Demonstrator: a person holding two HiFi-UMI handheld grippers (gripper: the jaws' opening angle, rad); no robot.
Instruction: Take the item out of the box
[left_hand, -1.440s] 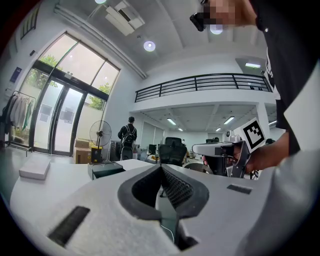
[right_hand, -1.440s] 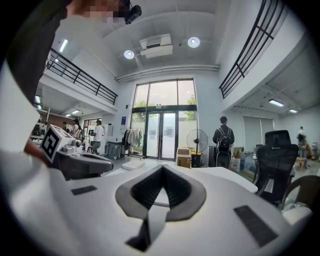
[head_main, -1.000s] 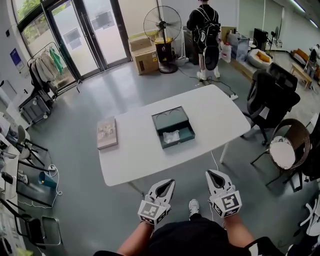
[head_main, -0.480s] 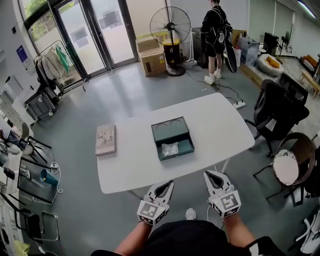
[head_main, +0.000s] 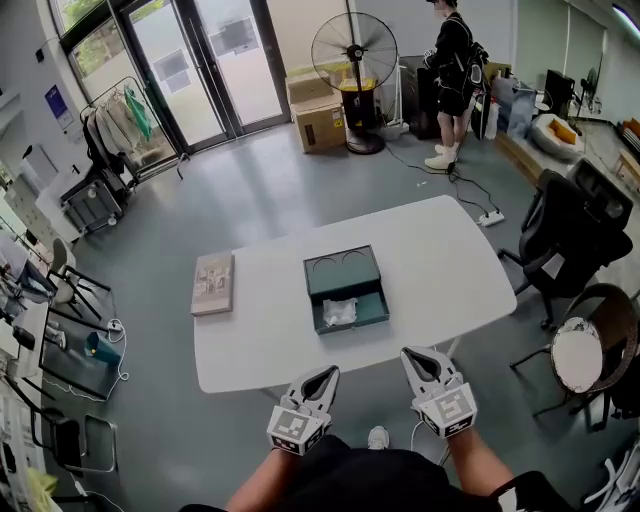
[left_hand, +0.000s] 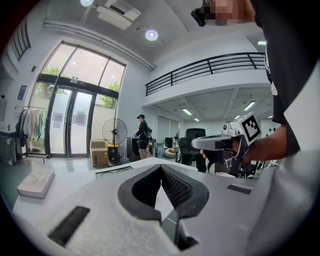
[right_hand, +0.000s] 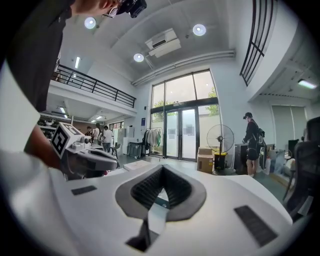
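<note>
A dark green open box (head_main: 345, 289) lies in the middle of the white table (head_main: 260, 335). Its near compartment holds a pale wrapped item (head_main: 340, 311); the far half has two round recesses. Both grippers hang below the table's near edge, close to my body. My left gripper (head_main: 327, 374) is shut with nothing in it, and its tips meet in the left gripper view (left_hand: 161, 166). My right gripper (head_main: 413, 356) is shut and empty too, as the right gripper view (right_hand: 162, 168) shows. Neither touches the box.
A flat brown book-like box (head_main: 213, 283) lies at the table's left end. Black office chairs (head_main: 570, 230) and a round wicker seat (head_main: 588, 345) stand to the right. A floor fan (head_main: 355, 55), a cardboard carton (head_main: 322, 118) and a standing person (head_main: 452, 50) are at the back.
The head view has shifted: table and box sit a little lower and nearer in the picture. Both grippers stay shut below the table edge. The person at the back has drifted to the right.
</note>
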